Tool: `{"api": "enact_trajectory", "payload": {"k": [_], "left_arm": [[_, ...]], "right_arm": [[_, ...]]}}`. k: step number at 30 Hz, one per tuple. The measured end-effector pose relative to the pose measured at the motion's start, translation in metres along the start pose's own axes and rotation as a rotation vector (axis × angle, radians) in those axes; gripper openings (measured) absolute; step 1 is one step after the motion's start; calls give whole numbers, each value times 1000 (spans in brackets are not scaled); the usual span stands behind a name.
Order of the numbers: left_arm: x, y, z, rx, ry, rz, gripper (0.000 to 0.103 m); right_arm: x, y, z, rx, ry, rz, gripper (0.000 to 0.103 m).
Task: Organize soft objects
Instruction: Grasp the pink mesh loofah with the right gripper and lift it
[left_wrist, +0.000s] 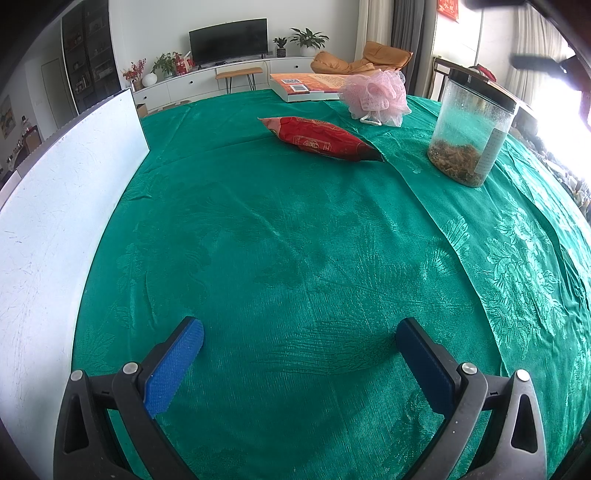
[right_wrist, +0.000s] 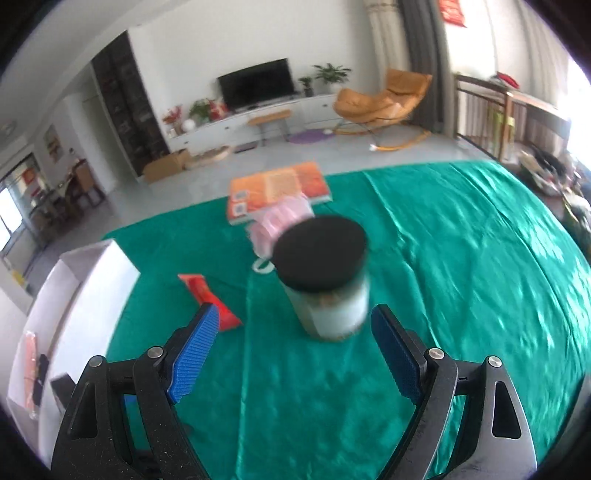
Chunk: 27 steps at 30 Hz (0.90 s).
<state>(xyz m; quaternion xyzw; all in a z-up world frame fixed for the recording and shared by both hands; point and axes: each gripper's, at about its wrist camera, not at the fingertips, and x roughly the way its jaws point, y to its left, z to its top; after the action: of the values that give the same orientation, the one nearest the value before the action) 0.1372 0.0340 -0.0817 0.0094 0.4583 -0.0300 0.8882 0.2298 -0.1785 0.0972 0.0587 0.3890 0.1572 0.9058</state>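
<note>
Both grippers stood with jaws wide apart and nothing between them. The left gripper (left_wrist: 299, 332) hung low over bare green cloth on the desk (left_wrist: 295, 240), angled down, apparently parked clear of the work. The right gripper (right_wrist: 291, 321) sat higher, looking down on the jar (right_wrist: 328, 280); its view was blurred. The soft things lay ahead of both grippers: the red packet (left_wrist: 325, 138) flat on the cloth, and beyond it the pink mesh sponge (left_wrist: 376, 98), just in front of the orange book (left_wrist: 306, 83). From the right gripper, the packet lay ahead to the left, partly behind the left finger, and the sponge was half hidden behind the jar's black lid. The white box (right_wrist: 77, 291), to the left of both grippers, was open-topped and already held some items, so it was probably the collecting point. Printing on the packet and code squares on the book were visible but unreadable.
</note>
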Motion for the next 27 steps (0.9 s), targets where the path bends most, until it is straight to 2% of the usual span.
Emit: {"api": "enact_trajectory", "payload": {"k": [2, 3, 6, 8, 11, 15, 16, 18, 20, 22, 25, 27], "left_arm": [[0, 0, 0, -1, 0, -2, 103], [0, 0, 0, 0, 0, -2, 103], [0, 0, 0, -1, 0, -3, 103], [0, 0, 0, -1, 0, -3, 103], [0, 0, 0, -1, 0, -3, 103], [0, 0, 0, -2, 0, -3, 103], [0, 0, 0, -1, 0, -4, 103], [0, 0, 0, -2, 0, -4, 103], [0, 0, 0, -2, 0, -4, 103], [0, 0, 0, -2, 0, -4, 103], [0, 0, 0, -2, 0, -4, 103], [1, 0, 0, -2, 0, -3, 103]], "right_arm": [[31, 8, 42, -5, 74, 64, 86], [53, 12, 59, -14, 146, 69, 86], [115, 8, 92, 28, 338, 28, 84], [143, -2, 103, 85, 388, -20, 84], [183, -2, 107, 94, 502, -72, 84], [219, -4, 98, 100, 592, -187, 83], [225, -7, 96, 120, 604, -195, 78], [233, -13, 87, 168, 640, -182, 10], [223, -15, 88, 172, 592, -167, 12], [198, -17, 98, 147, 498, -164, 11], [138, -32, 113, 163, 352, -121, 11], [94, -47, 120, 154, 260, -147, 11]]}}
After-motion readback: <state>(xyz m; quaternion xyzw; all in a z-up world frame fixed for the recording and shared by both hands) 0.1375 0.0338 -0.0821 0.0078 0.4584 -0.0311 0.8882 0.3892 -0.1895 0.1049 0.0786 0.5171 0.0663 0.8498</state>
